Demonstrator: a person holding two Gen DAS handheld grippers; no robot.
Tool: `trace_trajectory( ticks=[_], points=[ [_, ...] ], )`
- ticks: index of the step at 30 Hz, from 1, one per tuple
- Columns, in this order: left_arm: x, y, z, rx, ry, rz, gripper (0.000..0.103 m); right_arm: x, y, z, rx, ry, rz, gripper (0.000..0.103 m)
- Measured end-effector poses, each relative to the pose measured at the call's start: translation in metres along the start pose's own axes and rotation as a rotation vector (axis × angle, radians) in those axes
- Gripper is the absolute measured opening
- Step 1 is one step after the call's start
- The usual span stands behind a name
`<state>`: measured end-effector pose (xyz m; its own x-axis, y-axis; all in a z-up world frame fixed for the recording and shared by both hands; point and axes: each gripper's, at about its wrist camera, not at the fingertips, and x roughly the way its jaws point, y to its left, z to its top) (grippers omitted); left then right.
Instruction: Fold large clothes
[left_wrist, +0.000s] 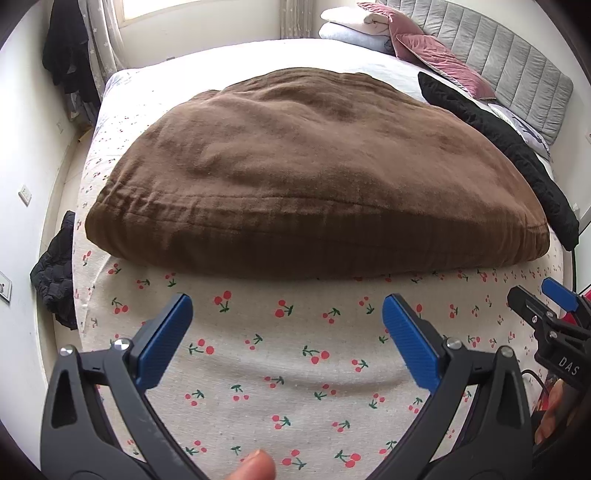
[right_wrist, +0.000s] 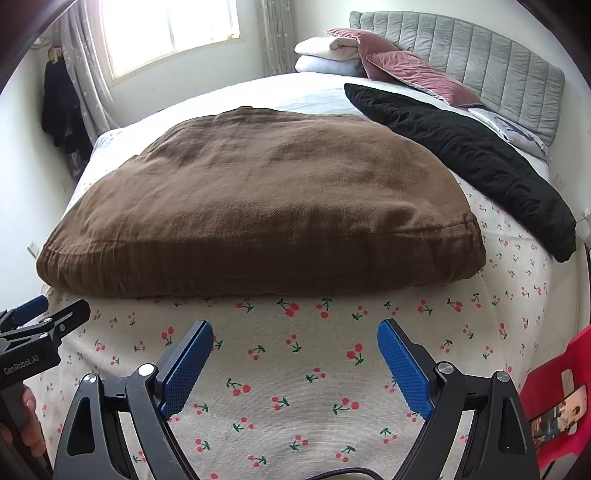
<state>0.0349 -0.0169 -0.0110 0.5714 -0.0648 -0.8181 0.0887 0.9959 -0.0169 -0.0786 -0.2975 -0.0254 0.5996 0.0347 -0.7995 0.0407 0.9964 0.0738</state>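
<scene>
The brown garment (left_wrist: 306, 173) lies on the bed (left_wrist: 295, 369), filling the middle of both frames, directly ahead of and above both pairs of tongs as pictured. Its long axis runs left to right across the frame, and its near hem forms a thick, rounded edge facing the tongs, apart from them with a strip of cherry-print sheet between. The left tongs (left_wrist: 287, 338) stand wide with nothing between their blue pads (left_wrist: 166, 339), hovering over the sheet below the left-centre part of the hem. The right tongs (right_wrist: 294, 363) likewise stand wide and empty, below the centre-right part of the hem. In the left wrist view the hem's left corner sits at the frame's left-middle; in the right wrist view the hem's right corner sits at the right-middle. Judged from this, each corner falls to the tongs on its own side, neither plainly nearer. The garment looks already doubled over: bulky, padded, soft brushed cloth with stitched seams along the hem, and no sleeves showing. A black quilted garment (right_wrist: 465, 158) lies at the upper right, just beside the brown one; whether they touch cannot be told. Pink cushions (right_wrist: 417, 72) rest against the grey headboard (right_wrist: 491, 62).
</scene>
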Motion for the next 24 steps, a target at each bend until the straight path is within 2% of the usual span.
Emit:
trace_trajectory(
  ticks=[24],
  points=[
    [0.0000, 0.0057, 0.0020, -0.014, -0.001, -0.021, 0.102, 0.0040, 0.0032, -0.0028, -0.008, 0.013, 0.010, 0.092]
  ],
)
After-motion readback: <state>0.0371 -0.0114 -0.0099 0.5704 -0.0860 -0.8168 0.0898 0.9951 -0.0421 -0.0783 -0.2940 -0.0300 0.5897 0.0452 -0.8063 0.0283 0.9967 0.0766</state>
